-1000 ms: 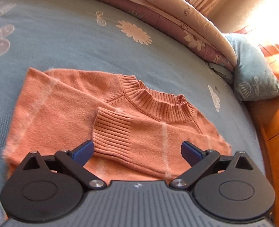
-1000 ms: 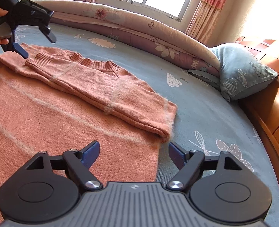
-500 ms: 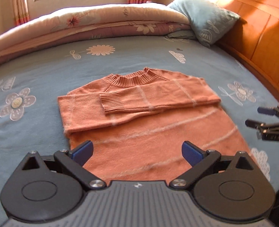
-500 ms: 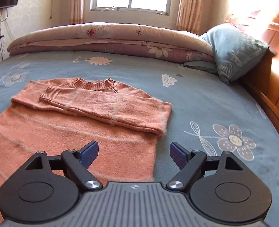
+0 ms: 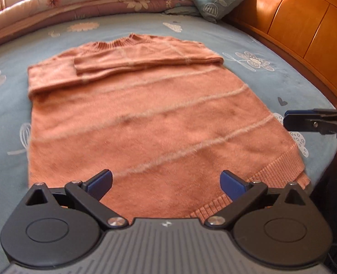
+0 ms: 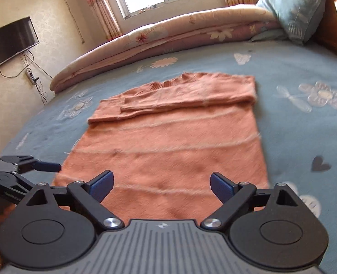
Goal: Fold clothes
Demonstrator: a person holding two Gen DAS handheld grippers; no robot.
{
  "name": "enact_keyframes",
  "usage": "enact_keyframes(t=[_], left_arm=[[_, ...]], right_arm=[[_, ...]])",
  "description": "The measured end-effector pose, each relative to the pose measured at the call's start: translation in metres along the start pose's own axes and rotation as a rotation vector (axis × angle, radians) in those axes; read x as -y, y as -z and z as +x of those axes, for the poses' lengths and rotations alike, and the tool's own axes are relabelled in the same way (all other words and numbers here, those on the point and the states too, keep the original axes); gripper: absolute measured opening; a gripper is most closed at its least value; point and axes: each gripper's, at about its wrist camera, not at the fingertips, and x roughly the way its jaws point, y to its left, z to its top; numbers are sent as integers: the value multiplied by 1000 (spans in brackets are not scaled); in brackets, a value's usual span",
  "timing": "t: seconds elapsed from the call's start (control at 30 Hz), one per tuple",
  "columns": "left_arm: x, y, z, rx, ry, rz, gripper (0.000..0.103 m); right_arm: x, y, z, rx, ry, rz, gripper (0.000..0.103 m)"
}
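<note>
Left wrist view: the sweater (image 5: 145, 123) lies flat on the bed (image 5: 255, 73), collar at the far end, both sleeves folded across the chest, ribbed hem (image 5: 280, 171) nearest. The left gripper (image 5: 166, 182) hangs over the near hem, fingers spread wide with nothing between them; the cloth lies below them, not pinched. At the right edge the right gripper (image 5: 289, 119) shows side-on beside the hem's right corner, holding nothing.

Right wrist view: the same sweater (image 6: 179, 141) runs away from the camera toward the rolled quilt (image 6: 168, 36) and pillow (image 6: 291, 9). The right gripper (image 6: 161, 186) is above the near hem; its fingers have just been opening, stand wide, and are empty. The left gripper (image 6: 54, 166) pokes in from the left, near the hem's left corner.

The next step is probably folding the bottom up toward the collar. To do it well, each gripper should drop onto its own hem corner and take both layers of the knit, well inside the ribbing so the fuzzy fabric doesn't slip. Lift both corners together, keep the hem taut and level, and lay it square over the sleeves without dragging them loose.
</note>
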Motion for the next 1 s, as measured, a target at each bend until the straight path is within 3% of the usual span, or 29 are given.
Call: enact_keyframes(t=[0.17,0.27,0.47,0.67,0.8,1.0], left_arm=[[-20,31,16,-51,5,-154,100],[-26,52,1,-20,18,-158,100],[-34,69,-23,-22,20,-223,101],[-21,43,-32,33,77,-241,101],[2,13,-19,55,117,-210,101],[31,-33,29,77,242,-282,101]], right_arm=[[1,36,25,-70,-11,105,94],[5,58,24,-120,48,130,94],[9,92,-4,-51,-10,91,102],[15,106,-23,103,-91,117,102],[22,101,-34,220,-33,145,102],[52,99,-36,265,-9,287,102]])
